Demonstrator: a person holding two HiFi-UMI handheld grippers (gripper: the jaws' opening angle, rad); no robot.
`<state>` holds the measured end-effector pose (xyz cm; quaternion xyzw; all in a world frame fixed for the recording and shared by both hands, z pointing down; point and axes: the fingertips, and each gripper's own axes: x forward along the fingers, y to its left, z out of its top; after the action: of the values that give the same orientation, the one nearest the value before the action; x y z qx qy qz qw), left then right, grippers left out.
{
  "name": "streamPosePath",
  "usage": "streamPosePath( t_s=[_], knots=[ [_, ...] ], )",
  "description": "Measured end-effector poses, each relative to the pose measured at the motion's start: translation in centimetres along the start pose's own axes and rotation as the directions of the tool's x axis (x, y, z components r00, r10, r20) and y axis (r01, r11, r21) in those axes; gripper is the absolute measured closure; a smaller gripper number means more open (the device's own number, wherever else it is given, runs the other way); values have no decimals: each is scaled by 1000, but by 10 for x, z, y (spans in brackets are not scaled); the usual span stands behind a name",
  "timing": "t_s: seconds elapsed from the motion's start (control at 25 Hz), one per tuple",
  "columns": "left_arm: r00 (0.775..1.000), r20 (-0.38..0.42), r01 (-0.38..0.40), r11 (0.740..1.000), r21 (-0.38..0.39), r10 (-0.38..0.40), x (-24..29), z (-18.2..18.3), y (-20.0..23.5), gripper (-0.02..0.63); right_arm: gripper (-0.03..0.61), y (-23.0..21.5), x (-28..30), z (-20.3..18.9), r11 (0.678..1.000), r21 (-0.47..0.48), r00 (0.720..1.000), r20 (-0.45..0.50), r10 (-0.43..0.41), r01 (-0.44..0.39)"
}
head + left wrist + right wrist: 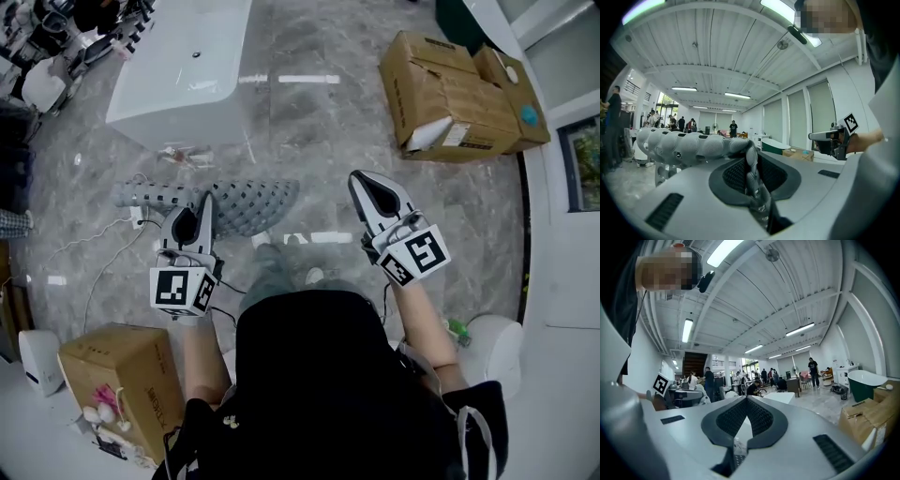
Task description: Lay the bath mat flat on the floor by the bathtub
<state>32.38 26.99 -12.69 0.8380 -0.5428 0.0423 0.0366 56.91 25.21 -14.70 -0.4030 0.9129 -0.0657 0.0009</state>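
My left gripper (204, 202) has its jaws grasping the bundled grey nubbed rubber mat (248, 202), my right gripper (362, 181) has its jaws clenched empty, with the white bathtub (178, 70) ahead and brown cardboard boxes (450, 94) flanking.

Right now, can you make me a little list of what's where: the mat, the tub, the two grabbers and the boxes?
bath mat: grey with holes, bunched up, not laid flat yet
left gripper: jaws pinching the mat's edge
right gripper: jaws shut, nothing in them
bathtub: white, beyond the mat, upper left in the head view
floor: grey marble tiles
cardboard box: far right, flaps open
second cardboard box: near left, by the person
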Motion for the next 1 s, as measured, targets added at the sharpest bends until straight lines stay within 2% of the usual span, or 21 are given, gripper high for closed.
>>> streamPosePath(
  t_s=[0.24, 0.48, 0.76, 1.0],
  knots=[
    [991, -40, 128, 992, 4, -128, 52, -12, 41, 552, 552, -6, 71, 3, 999, -10, 999, -19, -46, 46],
    [962, -128, 245, 969, 12, -242, 97, -39, 87, 552, 552, -21, 129, 3, 991, 21, 991, -14, -135, 135],
    [909, -245, 357, 933, 39, -337, 158, -77, 103, 553, 552, -56, 138, -20, 965, 48, 964, -75, -254, 257],
    [868, -326, 402, 915, 21, -374, 228, -105, 106, 552, 552, -122, 133, -45, 925, 119, 932, -96, -351, 361]
  ],
)
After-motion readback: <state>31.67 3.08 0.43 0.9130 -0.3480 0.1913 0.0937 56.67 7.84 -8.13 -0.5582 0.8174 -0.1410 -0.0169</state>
